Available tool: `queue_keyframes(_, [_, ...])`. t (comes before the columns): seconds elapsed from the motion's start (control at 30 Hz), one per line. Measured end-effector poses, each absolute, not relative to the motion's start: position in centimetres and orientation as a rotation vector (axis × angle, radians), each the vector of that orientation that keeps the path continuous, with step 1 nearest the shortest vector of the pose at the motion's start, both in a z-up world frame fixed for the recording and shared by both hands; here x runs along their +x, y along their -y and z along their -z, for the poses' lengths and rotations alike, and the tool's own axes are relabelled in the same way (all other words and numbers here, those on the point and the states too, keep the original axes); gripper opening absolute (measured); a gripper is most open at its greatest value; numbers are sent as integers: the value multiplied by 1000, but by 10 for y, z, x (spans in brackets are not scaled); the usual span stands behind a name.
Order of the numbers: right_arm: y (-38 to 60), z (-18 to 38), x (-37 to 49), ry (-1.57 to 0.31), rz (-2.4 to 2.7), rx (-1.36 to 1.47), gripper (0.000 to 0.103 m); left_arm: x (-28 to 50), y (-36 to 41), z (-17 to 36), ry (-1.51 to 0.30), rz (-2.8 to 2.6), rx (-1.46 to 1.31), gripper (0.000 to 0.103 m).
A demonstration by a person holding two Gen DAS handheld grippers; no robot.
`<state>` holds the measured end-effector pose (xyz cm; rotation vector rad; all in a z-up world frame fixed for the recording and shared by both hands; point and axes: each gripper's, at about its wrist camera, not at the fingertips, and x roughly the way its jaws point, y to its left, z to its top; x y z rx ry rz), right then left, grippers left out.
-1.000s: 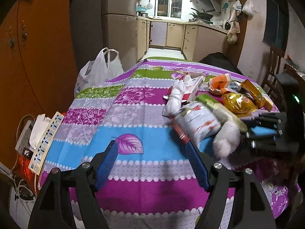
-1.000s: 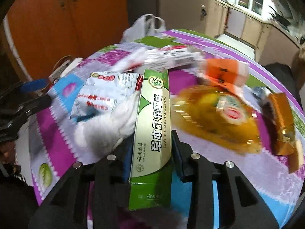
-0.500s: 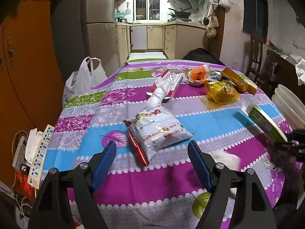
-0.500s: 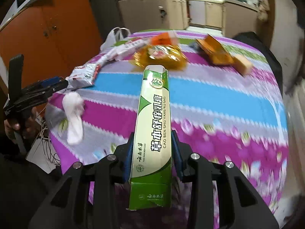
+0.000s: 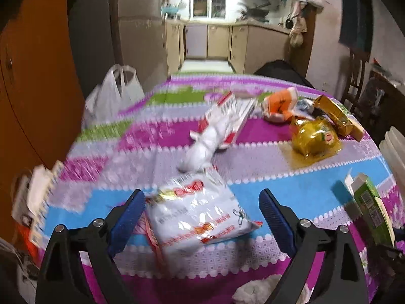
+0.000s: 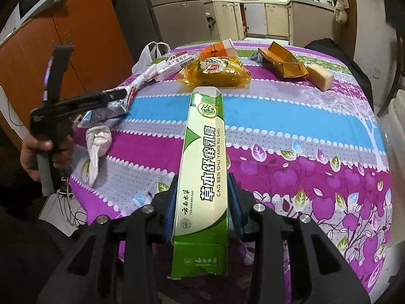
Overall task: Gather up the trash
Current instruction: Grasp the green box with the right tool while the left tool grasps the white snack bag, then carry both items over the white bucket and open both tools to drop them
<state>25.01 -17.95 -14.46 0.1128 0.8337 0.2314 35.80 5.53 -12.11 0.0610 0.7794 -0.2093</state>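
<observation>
- The right gripper [image 6: 202,212] had its 2 fingers pinched on a long green box [image 6: 202,177], gripping it near its lower end so that most of the box stuck out forward past the fingertips, lifted over the table.
- The left gripper [image 5: 202,211] had its fingers spread wide with nothing between the pads; a white snack bag [image 5: 200,215] lay on the cloth just ahead of and between the 2 fingertips, not yet gripped.
- Judged from this, the collecting was at an early stage: 1 piece was in hand, and no bin or open trash bag showed near either gripper, so where the box would go cannot be told.
- Still on the table beyond the right fingertips were a yellow wrapper [image 6: 215,73], an orange carton [image 6: 217,49], a gold box [image 6: 281,59] and a tan block [image 6: 320,77].
- Left of the right fingers lay a crumpled white tissue [image 6: 97,147]; another white wad [image 5: 202,149] sat past the snack bag, resting against a red and white box [image 5: 227,116].
- The table wore a striped cloth [image 6: 291,116] in purple, blue, lilac and green, printed with leaves and fruit.
- A white plastic bag [image 5: 111,93] stood off the far left edge beside orange cupboards [image 6: 76,43]; a lit kitchen [image 5: 210,25] with beige cabinets opened behind.
</observation>
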Motion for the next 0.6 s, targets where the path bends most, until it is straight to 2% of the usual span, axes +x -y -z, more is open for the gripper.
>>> queue_keyframes(0.1, [181, 142, 251, -828, -232, 122, 34, 364, -60, 129, -809, 215, 24, 68])
queue_keyframes(0.2, [181, 137, 256, -822, -238, 125, 34, 359, -64, 125, -796, 221, 23, 58])
queue_keyframes(0.6, [178, 111, 286, -958, -363, 240, 34, 320, -66, 57, -717, 273, 47, 55])
